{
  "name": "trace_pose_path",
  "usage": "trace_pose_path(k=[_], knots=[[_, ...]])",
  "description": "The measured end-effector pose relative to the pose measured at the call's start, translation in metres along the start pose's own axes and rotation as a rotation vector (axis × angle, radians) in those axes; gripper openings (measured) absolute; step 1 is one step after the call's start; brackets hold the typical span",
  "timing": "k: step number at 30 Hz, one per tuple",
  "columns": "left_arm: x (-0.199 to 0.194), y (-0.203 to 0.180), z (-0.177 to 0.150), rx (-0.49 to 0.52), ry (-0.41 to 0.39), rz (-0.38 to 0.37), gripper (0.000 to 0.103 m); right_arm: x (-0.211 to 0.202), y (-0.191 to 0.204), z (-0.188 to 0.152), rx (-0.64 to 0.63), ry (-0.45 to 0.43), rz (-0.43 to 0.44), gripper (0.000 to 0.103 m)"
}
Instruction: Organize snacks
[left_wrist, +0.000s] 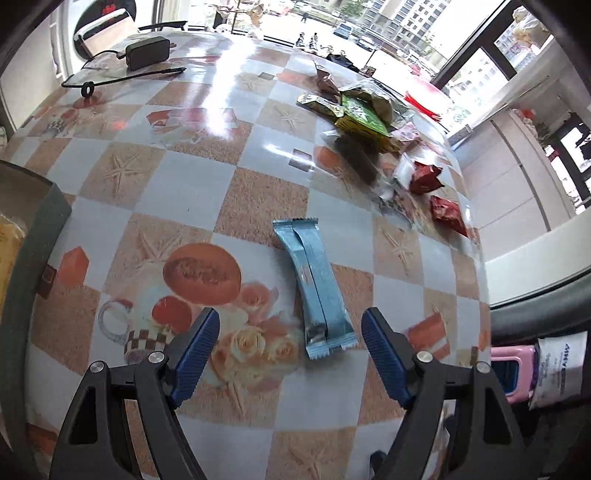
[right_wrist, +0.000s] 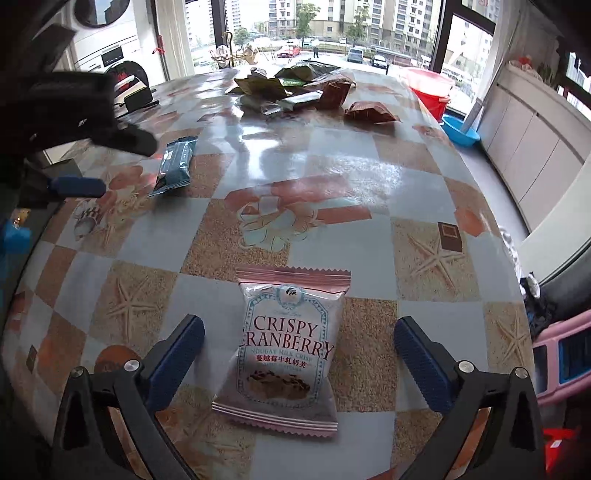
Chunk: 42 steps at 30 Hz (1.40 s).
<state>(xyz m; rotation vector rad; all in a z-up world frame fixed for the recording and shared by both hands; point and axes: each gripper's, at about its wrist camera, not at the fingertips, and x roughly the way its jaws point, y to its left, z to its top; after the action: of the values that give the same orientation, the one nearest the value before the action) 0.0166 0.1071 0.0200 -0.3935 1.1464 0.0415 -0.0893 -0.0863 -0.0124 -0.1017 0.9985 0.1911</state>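
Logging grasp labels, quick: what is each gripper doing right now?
Left gripper: open, holding nothing; the blue snack bar lies between its fingers.
Right gripper: open, holding nothing; the Crispy Cranberry packet lies between its fingers.

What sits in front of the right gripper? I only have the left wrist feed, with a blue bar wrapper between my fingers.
Observer: A pink-edged Crispy Cranberry packet lies flat on the table, between the open fingers of the right gripper, not gripped.
Operator: Can the right camera see my left gripper?
Observer: Yes, the left gripper shows at the far left of the right wrist view, open, beside the blue bar wrapper.
Operator: Anything off the table on the window side?
Observer: A red tub and a blue basin stand on the floor past the table's far right edge.
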Motion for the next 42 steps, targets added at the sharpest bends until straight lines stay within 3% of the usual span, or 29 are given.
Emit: trace_pose_path(k=[3, 8, 10, 12, 14, 20, 22, 23, 24, 25, 26, 29, 33, 42], knots=[[0.018, -0.011, 0.005, 0.016, 0.015, 0.059, 0.083, -0.001, -0.001, 0.000, 0.003, 0.000, 0.008, 0.103], [0.030, -0.034, 0.000, 0.184, -0.003, 0.204, 0.080, -0.002, -0.004, -0.002, -0.001, -0.022, 0.009, 0.103], [0.029, -0.036, -0.004, 0.224, -0.033, 0.199, 0.068, -0.003, -0.004, -0.002, -0.002, -0.021, 0.010, 0.103], [0.023, -0.034, -0.008, 0.256, -0.048, 0.185, 0.038, 0.001, -0.001, 0.000, -0.004, -0.020, 0.010, 0.103], [0.018, -0.028, -0.014, 0.292, -0.048, 0.170, 0.026, 0.001, -0.001, 0.000, -0.004, -0.020, 0.010, 0.103], [-0.016, 0.020, -0.069, 0.356, -0.094, 0.163, 0.027, 0.001, 0.000, 0.000, -0.003, -0.020, 0.009, 0.103], [-0.032, 0.041, -0.093, 0.354, -0.120, 0.162, 0.030, 0.001, 0.000, 0.000, -0.003, -0.020, 0.008, 0.103], [-0.036, 0.049, -0.100, 0.341, -0.129, 0.165, 0.044, 0.001, -0.001, 0.000, -0.003, -0.020, 0.008, 0.103], [-0.039, 0.055, -0.104, 0.326, -0.131, 0.167, 0.070, 0.001, 0.000, 0.000, -0.003, -0.020, 0.008, 0.103], [-0.040, 0.061, -0.107, 0.308, -0.127, 0.167, 0.081, 0.001, 0.000, 0.000, -0.003, -0.020, 0.008, 0.103], [-0.040, 0.065, -0.108, 0.289, -0.126, 0.159, 0.085, 0.001, 0.000, 0.000, -0.003, -0.020, 0.008, 0.103], [-0.035, 0.065, -0.103, 0.287, -0.137, 0.172, 0.088, 0.001, -0.001, 0.000, -0.004, -0.020, 0.008, 0.103], [-0.025, 0.058, -0.100, 0.292, -0.134, 0.173, 0.103, 0.002, 0.000, 0.000, -0.003, -0.020, 0.008, 0.103], [-0.024, 0.056, -0.104, 0.325, -0.200, 0.152, 0.103, 0.002, 0.000, 0.000, -0.003, -0.020, 0.006, 0.103]])
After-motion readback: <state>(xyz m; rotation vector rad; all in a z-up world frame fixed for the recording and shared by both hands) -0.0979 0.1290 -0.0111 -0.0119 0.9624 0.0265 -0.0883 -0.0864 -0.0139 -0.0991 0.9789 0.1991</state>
